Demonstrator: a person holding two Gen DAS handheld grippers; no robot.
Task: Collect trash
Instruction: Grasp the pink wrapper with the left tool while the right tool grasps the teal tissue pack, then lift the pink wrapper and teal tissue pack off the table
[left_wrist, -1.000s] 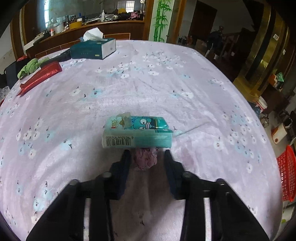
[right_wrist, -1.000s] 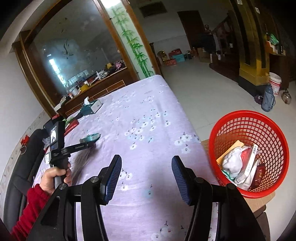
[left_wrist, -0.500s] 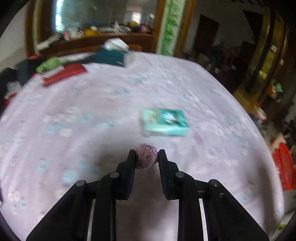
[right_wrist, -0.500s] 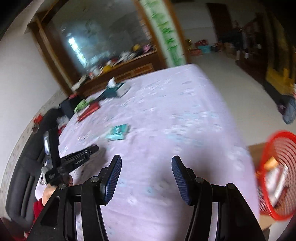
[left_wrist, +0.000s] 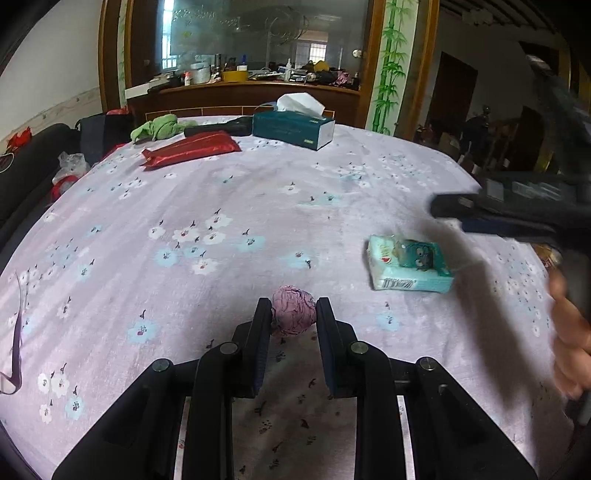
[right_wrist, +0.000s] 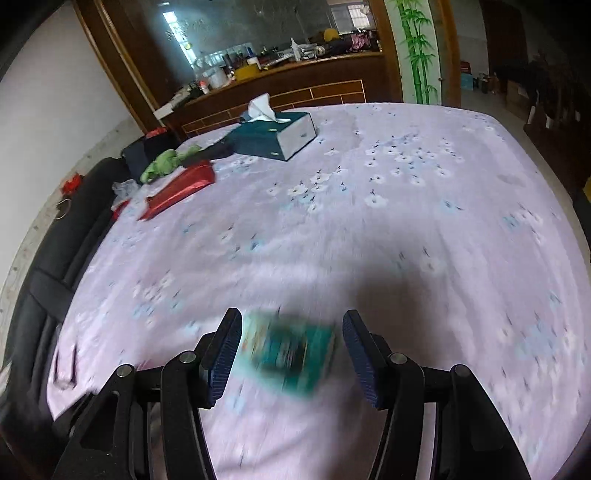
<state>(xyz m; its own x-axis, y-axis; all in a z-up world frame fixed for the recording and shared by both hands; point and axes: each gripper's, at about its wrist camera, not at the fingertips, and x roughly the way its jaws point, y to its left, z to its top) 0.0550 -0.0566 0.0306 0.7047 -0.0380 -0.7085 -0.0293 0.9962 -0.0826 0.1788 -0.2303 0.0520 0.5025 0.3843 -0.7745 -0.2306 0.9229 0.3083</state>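
Observation:
My left gripper (left_wrist: 293, 317) is shut on a crumpled pink paper ball (left_wrist: 294, 315), held just above the flowered lilac tablecloth (left_wrist: 207, 206). A teal tissue packet (left_wrist: 409, 263) lies on the cloth to the right of it. In the right wrist view that same packet (right_wrist: 290, 352) is blurred and sits between the wide-open fingers of my right gripper (right_wrist: 291, 349). The right gripper (left_wrist: 454, 214) also shows in the left wrist view, hovering over the packet, with a hand (left_wrist: 570, 332) behind it.
At the far end of the table stand a dark green tissue box (left_wrist: 293, 125), a red packet (left_wrist: 192, 147), a green cloth (left_wrist: 155, 127) and a black object (left_wrist: 218, 129). A dark sofa (right_wrist: 55, 258) runs along the left edge.
My left gripper closed on the pink ball, lifted it and drew back from the teal packet. The right gripper swung away from the red basket and came down over the teal packet.

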